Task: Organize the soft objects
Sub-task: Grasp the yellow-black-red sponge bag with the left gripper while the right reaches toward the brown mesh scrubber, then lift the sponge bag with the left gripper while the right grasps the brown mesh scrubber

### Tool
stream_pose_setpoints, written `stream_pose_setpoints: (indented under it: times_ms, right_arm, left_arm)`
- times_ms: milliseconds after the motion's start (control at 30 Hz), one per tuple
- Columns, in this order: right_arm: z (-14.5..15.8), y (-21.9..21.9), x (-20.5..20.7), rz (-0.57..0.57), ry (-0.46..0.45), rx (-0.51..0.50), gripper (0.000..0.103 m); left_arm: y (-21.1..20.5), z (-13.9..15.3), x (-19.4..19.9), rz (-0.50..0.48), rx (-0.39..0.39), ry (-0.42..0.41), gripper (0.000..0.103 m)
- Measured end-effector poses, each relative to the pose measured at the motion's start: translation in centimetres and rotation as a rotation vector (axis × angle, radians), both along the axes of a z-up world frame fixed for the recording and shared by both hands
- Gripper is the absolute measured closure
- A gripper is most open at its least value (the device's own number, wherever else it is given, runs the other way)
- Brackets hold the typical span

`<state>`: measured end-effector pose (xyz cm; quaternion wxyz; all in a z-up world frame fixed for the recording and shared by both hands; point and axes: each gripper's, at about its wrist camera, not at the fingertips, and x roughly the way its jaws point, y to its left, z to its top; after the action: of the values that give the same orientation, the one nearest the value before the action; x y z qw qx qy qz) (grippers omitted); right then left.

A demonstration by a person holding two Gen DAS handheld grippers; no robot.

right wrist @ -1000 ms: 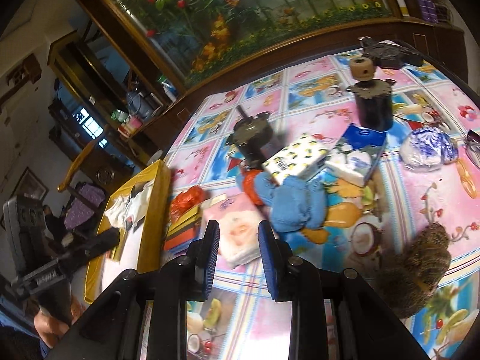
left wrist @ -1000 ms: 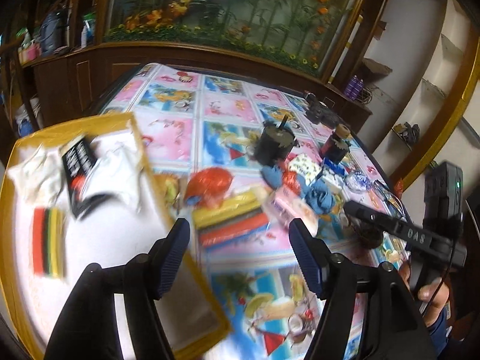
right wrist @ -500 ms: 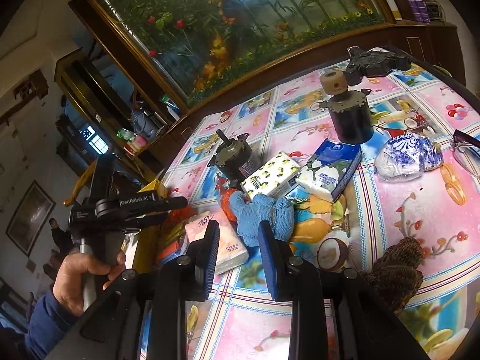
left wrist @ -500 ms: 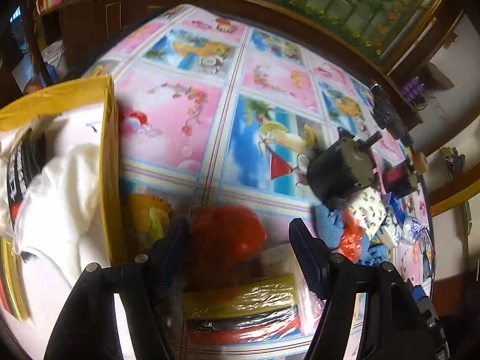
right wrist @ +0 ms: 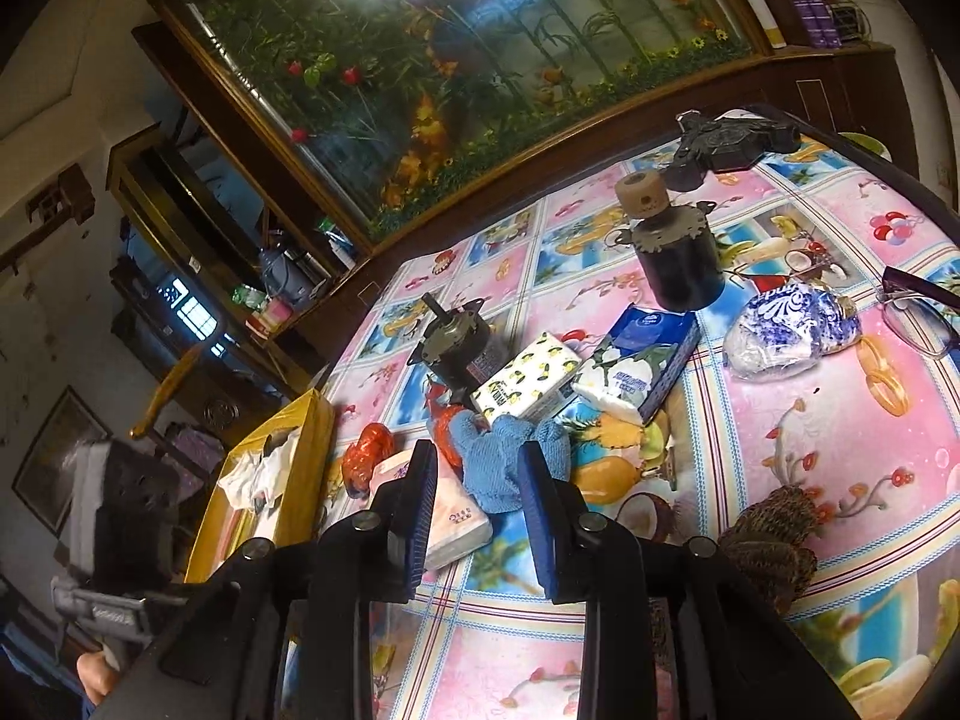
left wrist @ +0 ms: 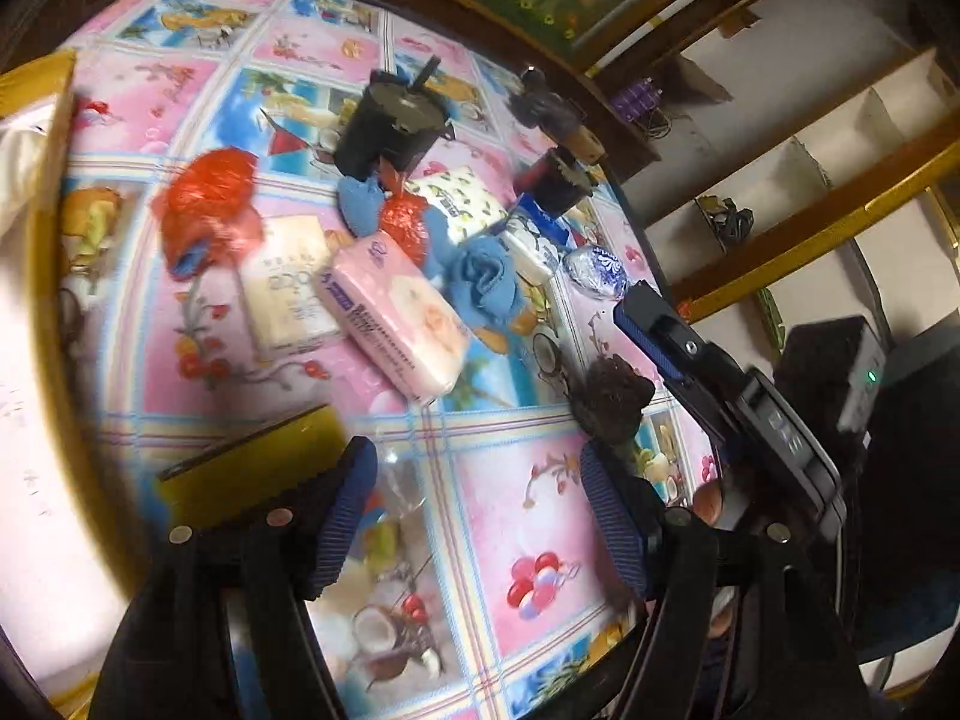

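Half a second ago the left tool (left wrist: 480,516) straddled the red mesh ball (left wrist: 207,210) and the striped pack beside the yellow tray (left wrist: 66,324); now it hangs back over bare counter (left wrist: 510,480), jaws apart and holding nothing, with a yellow slab (left wrist: 252,468) (blurred) against its left finger. So that pick looks unfinished. The pink tissue pack (left wrist: 396,312) lies ahead of it, while the right tool (right wrist: 477,516), jaws apart and empty, frames the blue cloth (right wrist: 504,462).
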<state>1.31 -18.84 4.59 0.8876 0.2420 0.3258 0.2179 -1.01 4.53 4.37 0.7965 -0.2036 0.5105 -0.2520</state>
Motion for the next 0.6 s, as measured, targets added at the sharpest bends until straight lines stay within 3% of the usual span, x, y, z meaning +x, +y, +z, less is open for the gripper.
stream_pose_setpoints:
  times_ms: [133, 233, 433, 600]
  right_arm:
    - [0.0, -0.1, 0.0, 0.006, 0.001, 0.017, 0.068]
    - [0.0, -0.1, 0.0, 0.000, 0.001, 0.020, 0.068]
    - [-0.2, -0.4, -0.1, -0.007, 0.012, 0.026, 0.068]
    - [-0.2, -0.6, -0.1, -0.004, 0.008, 0.029, 0.068]
  left_arm:
    - [1.0, 1.2, -1.1, 0.042, 0.159, -0.102, 0.024]
    - [1.0, 0.9, -0.2, 0.050, 0.254, -0.131, 0.024]
    - [1.3, -1.7, 2.7, 0.042, 0.304, -0.034, 0.024]
    - [0.3, -2.1, 0.7, -0.019, 0.312, -0.016, 0.023]
